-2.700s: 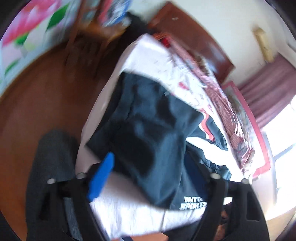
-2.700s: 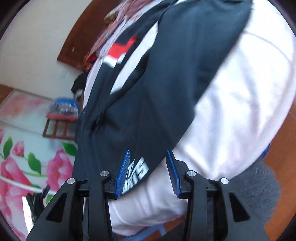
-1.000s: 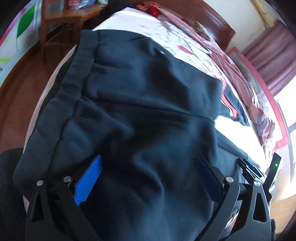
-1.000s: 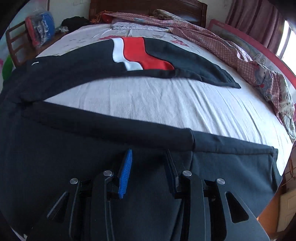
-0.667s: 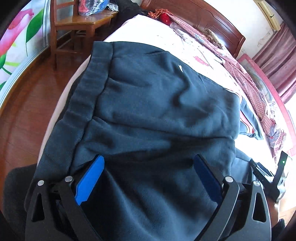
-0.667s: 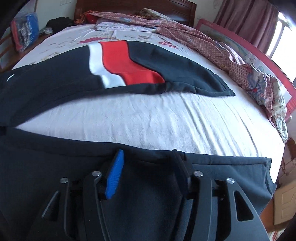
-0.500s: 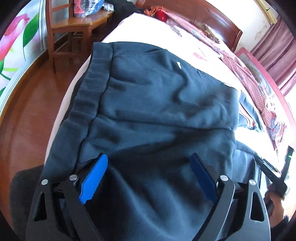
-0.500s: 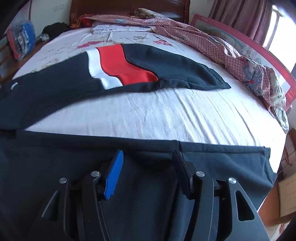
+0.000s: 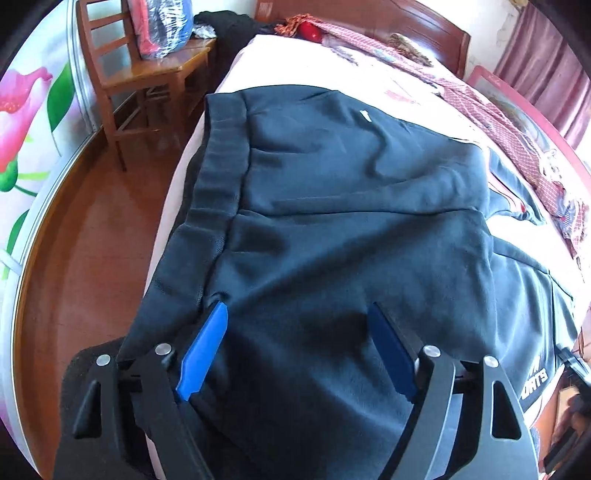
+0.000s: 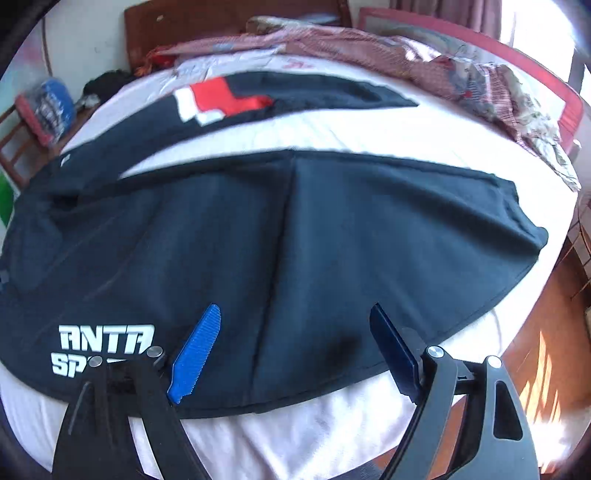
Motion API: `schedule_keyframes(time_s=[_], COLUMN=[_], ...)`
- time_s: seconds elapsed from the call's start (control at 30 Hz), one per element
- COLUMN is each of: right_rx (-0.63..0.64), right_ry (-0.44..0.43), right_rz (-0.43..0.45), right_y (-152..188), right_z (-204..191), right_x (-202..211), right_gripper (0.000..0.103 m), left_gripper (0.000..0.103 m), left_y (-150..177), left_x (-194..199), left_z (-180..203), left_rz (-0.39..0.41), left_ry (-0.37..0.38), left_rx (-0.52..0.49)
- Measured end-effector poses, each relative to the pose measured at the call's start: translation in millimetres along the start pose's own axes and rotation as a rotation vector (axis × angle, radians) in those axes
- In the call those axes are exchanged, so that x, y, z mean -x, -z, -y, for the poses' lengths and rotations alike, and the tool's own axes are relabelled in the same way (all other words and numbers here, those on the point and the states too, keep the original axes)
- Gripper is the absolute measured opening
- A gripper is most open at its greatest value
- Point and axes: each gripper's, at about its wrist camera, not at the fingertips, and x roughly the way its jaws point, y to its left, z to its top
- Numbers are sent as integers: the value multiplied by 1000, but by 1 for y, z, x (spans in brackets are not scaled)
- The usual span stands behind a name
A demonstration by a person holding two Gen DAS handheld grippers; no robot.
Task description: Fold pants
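Dark navy pants [image 9: 332,206] lie spread flat on the white bed [image 10: 295,435], waistband [image 9: 218,162] toward the bed's left edge. In the right wrist view the near leg [image 10: 295,251] crosses the frame with white "ANTA SPORTS" lettering [image 10: 99,347]; the far leg [image 10: 229,99] carries a red and white patch. My left gripper [image 9: 297,310] is open and empty, just above the seat of the pants. My right gripper [image 10: 295,312] is open and empty over the near leg close to the bed's front edge.
A wooden chair [image 9: 144,74] with a wrapped bundle stands left of the bed on the wooden floor [image 9: 85,236]. A checked red blanket [image 10: 424,70] is heaped along the far right side. A wooden headboard [image 9: 373,22] is at the far end.
My right gripper has opened wide and pulled back toward the bed's front edge, so the lettering now shows. My left gripper has narrowed a little and drawn back slightly over the pants.
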Motion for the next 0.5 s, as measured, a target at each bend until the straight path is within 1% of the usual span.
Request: schedule_keyframes(time_s=[0.03, 0.07, 0.1, 0.13, 0.17, 0.2, 0.23, 0.27, 0.3, 0.33, 0.37, 0.4, 0.43, 0.47, 0.5], right_rx=[-38, -73, -125, -205, -301, -373, -422, -480, -547, -620, -703, -753, -780, -800, -822], right_ry=[39, 73, 87, 97, 121, 152, 186, 247, 319, 344, 332, 335, 318, 276, 265], right_rz=[11, 31, 43, 43, 43, 42, 56, 59, 48, 38, 38, 21, -14, -58, -97], right_y=[-9, -17, -25, -30, -35, -38, -41, -43, -45, -43, -42, -41, -42, -42, -40], right_z=[16, 33, 54, 78, 105, 130, 149, 170, 190, 211, 231, 247, 259, 266, 271], right_x=[0, -1, -4, -10, -16, -21, -24, -27, -30, -33, -36, -41, -49, -60, -68], right_gripper=[83, 83, 83, 83, 83, 83, 83, 83, 83, 83, 83, 83, 83, 83, 83], left_gripper=[73, 75, 78, 87, 94, 96, 98, 98, 98, 98, 98, 98, 98, 98, 98], left_y=[-2, -4, -5, -6, -8, -8, -8, -7, -6, -4, -3, -3, -1, -1, 0], left_x=[5, 10, 16, 26, 34, 42, 46, 47, 46, 41, 34, 30, 22, 19, 16], left_z=[2, 3, 6, 11, 20, 31, 41, 51, 61, 72, 79, 80, 80, 78, 77], left_rz=[-2, 7, 26, 56, 82, 104, 119, 128, 126, 107, 83, 63, 36, 23, 6], left_ry=[-17, -19, -20, -11, 24, 80, 118, 146, 159, 145, 134, 132, 120, 119, 122], left_rx=[22, 41, 55, 65, 60, 39, 11, -25, -69, -117, -145, -153, -147, -135, -125])
